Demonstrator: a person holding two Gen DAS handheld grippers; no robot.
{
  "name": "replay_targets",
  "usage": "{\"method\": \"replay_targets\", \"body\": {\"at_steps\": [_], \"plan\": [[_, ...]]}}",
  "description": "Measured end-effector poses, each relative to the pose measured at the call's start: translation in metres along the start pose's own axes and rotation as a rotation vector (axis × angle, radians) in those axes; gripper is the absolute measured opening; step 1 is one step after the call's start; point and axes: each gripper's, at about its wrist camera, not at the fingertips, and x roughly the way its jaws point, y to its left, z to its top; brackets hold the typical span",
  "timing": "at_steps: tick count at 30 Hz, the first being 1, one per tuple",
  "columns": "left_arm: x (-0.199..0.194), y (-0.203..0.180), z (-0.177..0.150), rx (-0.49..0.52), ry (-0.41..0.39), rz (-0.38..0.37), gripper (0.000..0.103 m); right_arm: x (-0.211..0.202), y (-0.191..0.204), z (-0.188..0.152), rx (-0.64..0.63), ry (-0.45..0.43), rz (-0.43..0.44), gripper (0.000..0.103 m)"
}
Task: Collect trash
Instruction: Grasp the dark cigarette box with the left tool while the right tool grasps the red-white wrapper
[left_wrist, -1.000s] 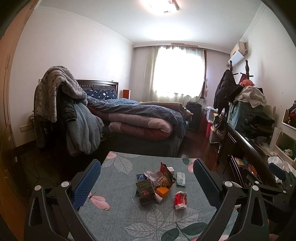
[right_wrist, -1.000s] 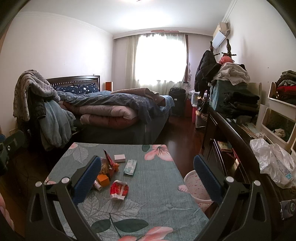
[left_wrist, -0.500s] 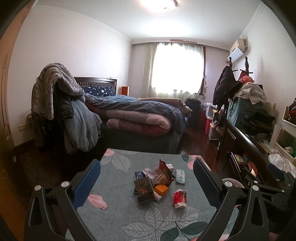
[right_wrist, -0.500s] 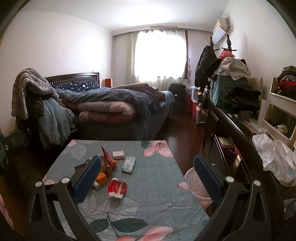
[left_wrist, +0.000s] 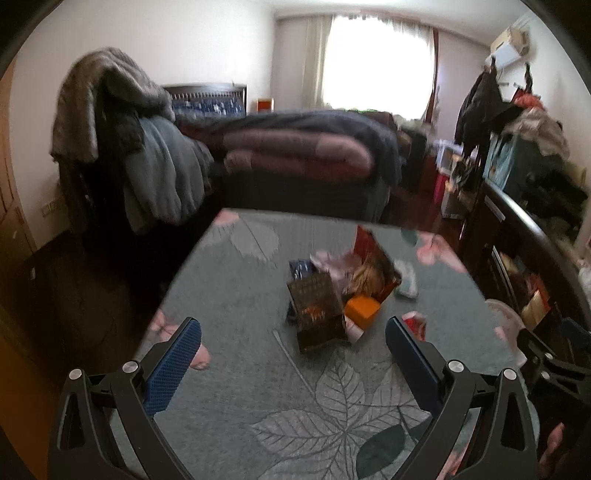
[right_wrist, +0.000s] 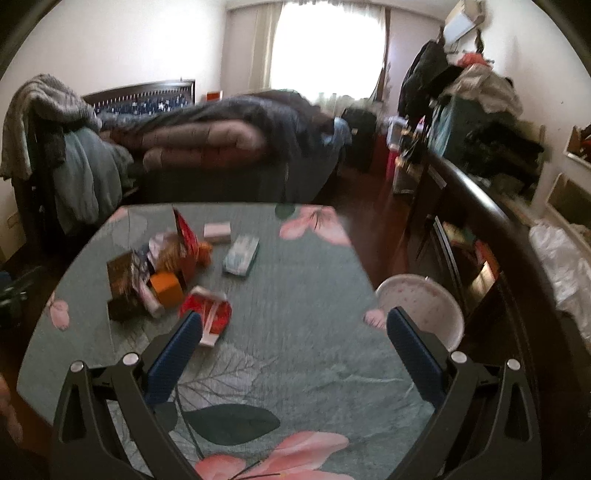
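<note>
Left wrist view: our left gripper (left_wrist: 293, 345) had its jaws spread wide and empty, above the table (left_wrist: 229, 295). The trash pile (left_wrist: 343, 291) sat just ahead of the jaws, roughly centred btwn them: dark box (left_wrist: 317, 310), orange box (left_wrist: 362, 312), torn snack bag (left_wrist: 373, 266). The red wrapper (left_wrist: 413, 325) lay against the right jaw's tip.

Right wrist view: our right gripper (right_wrist: 294, 332) also had its jaws wide apart, holding nothing. The red wrapper (right_wrist: 207, 314) lay just beyond the left jaw's tip; the rest of the pile was ahead and left of it.

We judged this an approach w/ no pick made yet. To do it well we'd take the loose wrapper first, shift the right gripper left so the wrapper sat btwn the jaws, come down low, and close on its raised edge.

Only the right view showed the pink bin (right_wrist: 421, 306) beside the table, just beyond the right jaw, plus the pink packet (right_wrist: 217, 230) and tissue pack (right_wrist: 241, 254). Both views were motion-blurred.
</note>
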Motion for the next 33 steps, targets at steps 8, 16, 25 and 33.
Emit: {"method": "replay_targets", "body": {"at_steps": [8, 16, 25, 33], "plan": [[0.098, -0.018, 0.004, -0.042, 0.132, 0.012, 0.099, 0.045, 0.002, -0.009, 0.001, 0.071, 0.034, 0.100], [0.144, -0.006, 0.001, -0.105, 0.172, 0.053, 0.096, 0.074, 0.004, -0.009, 0.032, 0.101, 0.132, 0.100], [0.146, 0.015, -0.004, -0.172, 0.175, -0.048, 0.048, 0.099, 0.038, -0.006, 0.021, 0.151, 0.244, 0.099], [0.112, 0.041, -0.001, -0.204, 0.101, -0.029, 0.048, 0.126, 0.079, -0.006, -0.019, 0.194, 0.259, 0.099]]}}
